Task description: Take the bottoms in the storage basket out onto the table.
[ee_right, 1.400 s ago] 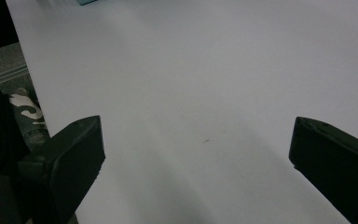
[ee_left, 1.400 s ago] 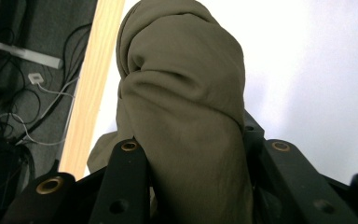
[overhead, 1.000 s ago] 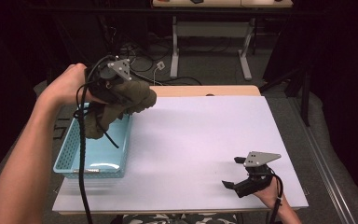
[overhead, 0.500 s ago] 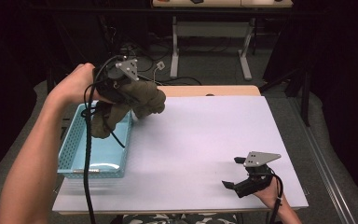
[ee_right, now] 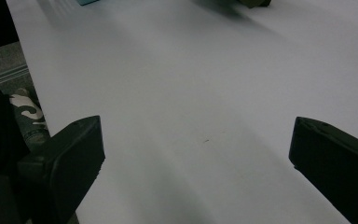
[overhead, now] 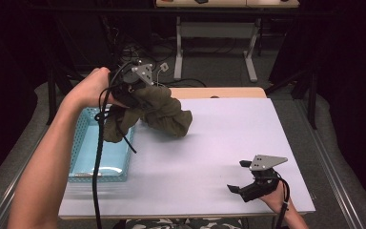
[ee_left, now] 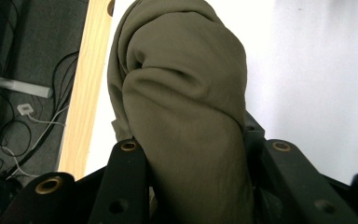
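Left hand-held gripper clamped on bunched, wrinkled olive-green cloth above white table.

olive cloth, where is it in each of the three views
High view: the olive cloth hangs bunched from the left gripper, upper left, beside the blue basket.
Left gripper view: centre, clamped between the black jaws.
Right gripper view: a sliver at the top edge.
Shared landmark: the white tabletop.
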